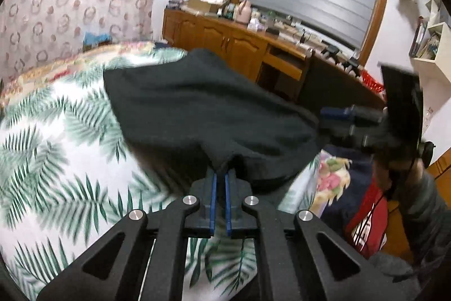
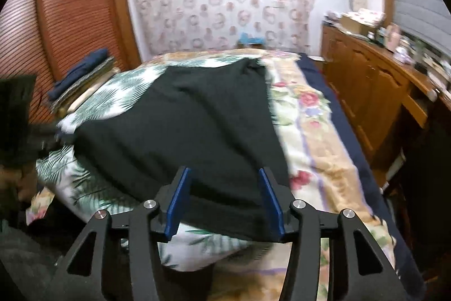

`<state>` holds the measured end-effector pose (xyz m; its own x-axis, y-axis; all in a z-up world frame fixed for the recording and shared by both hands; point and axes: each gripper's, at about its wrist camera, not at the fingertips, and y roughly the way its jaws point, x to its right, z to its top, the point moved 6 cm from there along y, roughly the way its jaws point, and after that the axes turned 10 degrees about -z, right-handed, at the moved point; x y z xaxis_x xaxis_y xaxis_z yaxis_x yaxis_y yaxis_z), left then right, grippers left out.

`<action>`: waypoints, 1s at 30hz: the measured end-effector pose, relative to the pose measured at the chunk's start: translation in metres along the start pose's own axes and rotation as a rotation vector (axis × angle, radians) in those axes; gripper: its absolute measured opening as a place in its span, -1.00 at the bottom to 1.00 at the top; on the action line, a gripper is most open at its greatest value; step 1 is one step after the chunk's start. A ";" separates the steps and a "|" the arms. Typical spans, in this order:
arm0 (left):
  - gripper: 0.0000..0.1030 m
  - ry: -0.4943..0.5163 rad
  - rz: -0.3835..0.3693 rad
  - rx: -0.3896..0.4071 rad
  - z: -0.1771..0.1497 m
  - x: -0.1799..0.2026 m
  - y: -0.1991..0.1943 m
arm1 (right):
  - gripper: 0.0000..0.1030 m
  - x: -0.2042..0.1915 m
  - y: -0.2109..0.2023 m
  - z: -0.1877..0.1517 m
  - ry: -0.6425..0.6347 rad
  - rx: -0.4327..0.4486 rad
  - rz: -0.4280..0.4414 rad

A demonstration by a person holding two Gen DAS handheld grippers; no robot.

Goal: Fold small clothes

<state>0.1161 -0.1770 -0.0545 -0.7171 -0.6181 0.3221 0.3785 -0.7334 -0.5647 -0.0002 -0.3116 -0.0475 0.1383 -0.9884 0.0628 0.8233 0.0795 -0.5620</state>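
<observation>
A dark green garment (image 1: 203, 109) lies spread on the palm-leaf sheet (image 1: 56, 137) of a bed. My left gripper (image 1: 221, 174) is shut on the garment's near edge, with cloth pinched between its blue pads. In the right wrist view the same garment (image 2: 183, 126) lies across the bed. My right gripper (image 2: 225, 174) is open, its blue pads wide apart over the garment's near edge and holding nothing. The right gripper (image 1: 338, 117) also shows in the left wrist view at the garment's right corner.
A floral quilt (image 2: 315, 131) covers the bed's right side. A wooden cabinet (image 2: 372, 92) with clutter on top runs along the right wall. Folded clothes (image 2: 81, 75) are stacked at the bed's far left, by a slatted wooden wardrobe (image 2: 70, 4).
</observation>
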 end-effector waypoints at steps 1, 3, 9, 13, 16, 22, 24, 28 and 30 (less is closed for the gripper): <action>-0.90 0.011 0.002 0.011 0.008 0.002 -0.002 | 0.05 -0.008 0.002 -0.001 -0.016 -0.002 0.025; -0.90 0.018 -0.002 0.024 0.017 0.004 -0.004 | 0.10 -0.023 0.004 -0.004 -0.046 -0.004 0.066; -0.90 0.027 -0.002 0.041 0.033 0.002 -0.002 | 0.15 -0.051 0.014 -0.012 -0.128 -0.006 0.115; -0.90 0.014 -0.004 0.051 0.037 -0.002 -0.001 | 0.16 -0.052 0.022 -0.014 -0.158 -0.013 0.110; -0.90 0.008 -0.005 0.060 0.039 -0.004 -0.002 | 0.16 -0.049 0.033 -0.015 -0.176 -0.039 0.064; -0.90 0.005 0.021 0.101 0.043 -0.004 -0.011 | 0.16 -0.032 0.045 -0.011 -0.167 -0.055 0.005; -0.90 0.006 0.028 0.110 0.044 -0.005 -0.012 | 0.16 -0.030 0.045 -0.012 -0.190 -0.048 -0.010; -0.90 -0.002 0.033 0.127 0.049 -0.011 -0.016 | -0.38 -0.034 0.046 -0.007 -0.251 -0.031 -0.051; -0.90 -0.011 0.031 0.138 0.053 -0.016 -0.019 | -0.83 -0.034 0.049 -0.001 -0.271 -0.032 -0.059</action>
<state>0.1514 -0.1683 -0.0090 -0.6975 -0.6439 0.3145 0.4779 -0.7450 -0.4653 0.0348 -0.2738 -0.0784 0.2363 -0.9201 0.3124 0.8170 0.0141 -0.5764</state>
